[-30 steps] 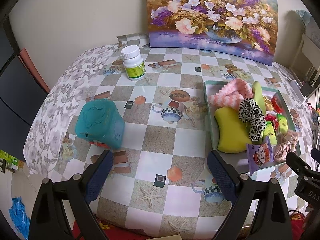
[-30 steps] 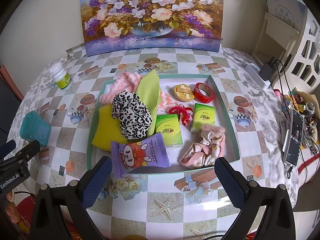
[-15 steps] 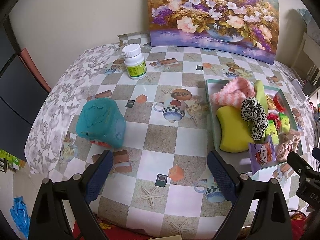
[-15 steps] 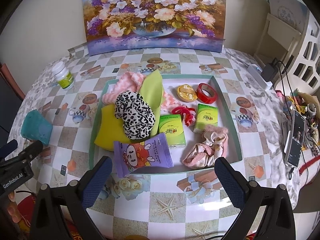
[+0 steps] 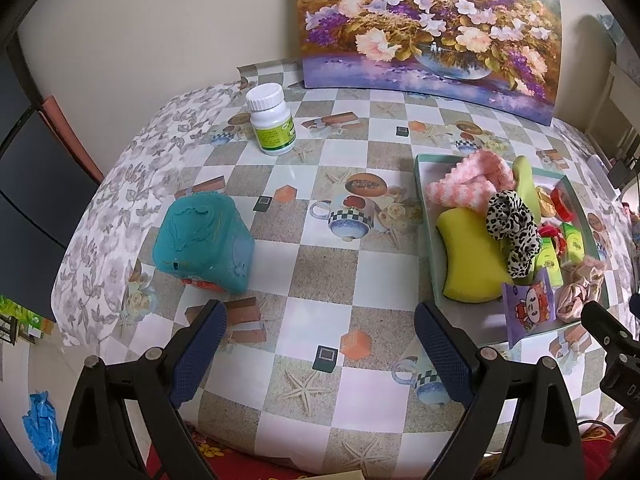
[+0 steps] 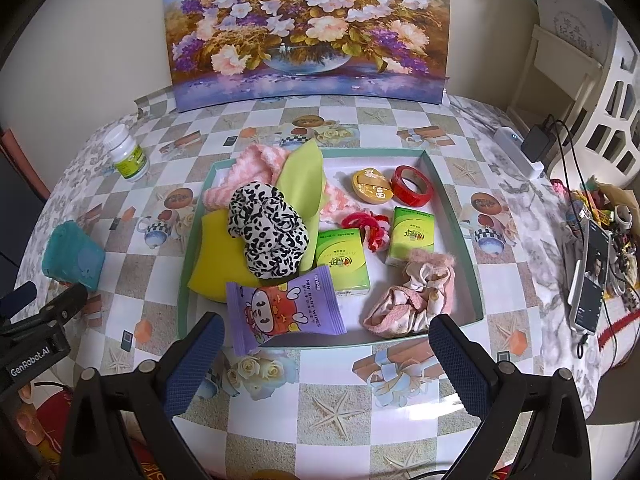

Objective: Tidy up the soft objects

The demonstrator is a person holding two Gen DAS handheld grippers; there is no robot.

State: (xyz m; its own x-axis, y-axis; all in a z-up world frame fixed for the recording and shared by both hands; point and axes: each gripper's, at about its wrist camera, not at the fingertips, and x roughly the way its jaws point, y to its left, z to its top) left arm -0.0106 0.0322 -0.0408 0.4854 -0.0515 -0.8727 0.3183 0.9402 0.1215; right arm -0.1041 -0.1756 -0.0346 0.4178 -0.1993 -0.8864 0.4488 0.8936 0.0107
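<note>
A green tray [image 6: 456,216] holds soft things: a leopard scrunchie [image 6: 266,230], a yellow sponge [image 6: 216,256], a pink-white cloth [image 6: 260,164], a pink scrunchie [image 6: 412,296], a purple wipes pack [image 6: 280,312] and two green tissue packs [image 6: 342,262]. The tray also shows in the left wrist view [image 5: 430,248]. A teal soft cube [image 5: 202,240] lies on the table left of the tray. My left gripper [image 5: 320,348] is open and empty, near the front edge beside the cube. My right gripper [image 6: 326,358] is open and empty in front of the tray.
A white pill bottle [image 5: 272,124] stands at the back left. A flower painting [image 6: 308,28] leans on the wall. Red tape [image 6: 412,186] and a gold tin [image 6: 372,186] lie in the tray. A phone [image 6: 590,276] and cables lie at the right edge.
Both grippers have drawn back a little from the table; the objects look slightly farther. Nothing on the table has moved.
</note>
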